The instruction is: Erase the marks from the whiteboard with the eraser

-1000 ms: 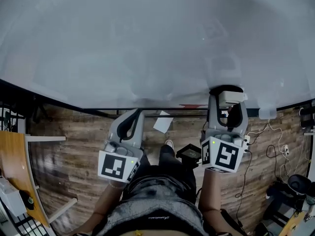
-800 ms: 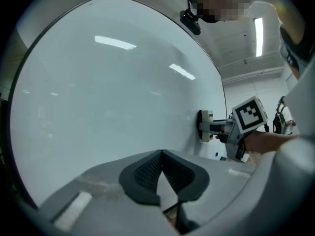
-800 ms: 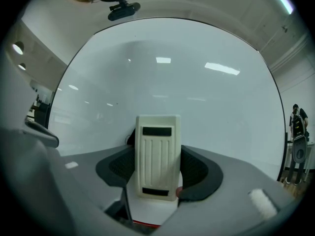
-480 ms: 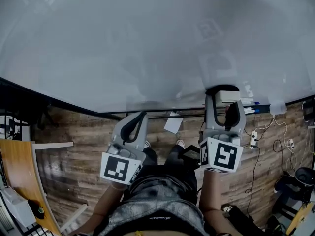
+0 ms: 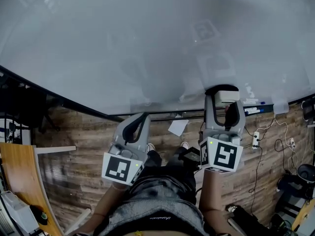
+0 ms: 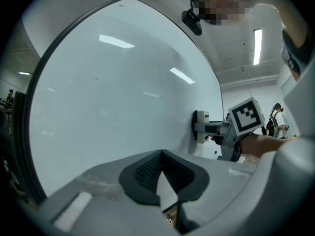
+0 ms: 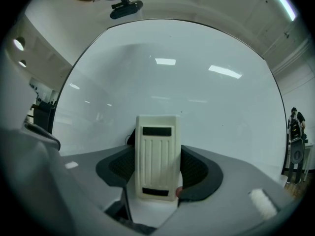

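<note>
Wooden floor (image 5: 74, 127) at left, below the whiteboard (image 5: 147, 43) that fills the top of the head view. Left gripper (image 5: 137, 121) sits low, off the board's lower edge, above the person's knee. Its jaws are pressed together with nothing between them (image 6: 160, 178). A paper sheet (image 5: 177, 127) lies on the floor between the two grippers. Right gripper (image 5: 225, 104) points at the board, jaws pinching the cream eraser (image 5: 226, 96) by its sides (image 7: 156, 156). The eraser's pad is flat against the whiteboard near the bottom edge, also seen from the left gripper view (image 6: 200, 127). A power strip (image 5: 255, 139) with cables is on the floor at right.
</note>
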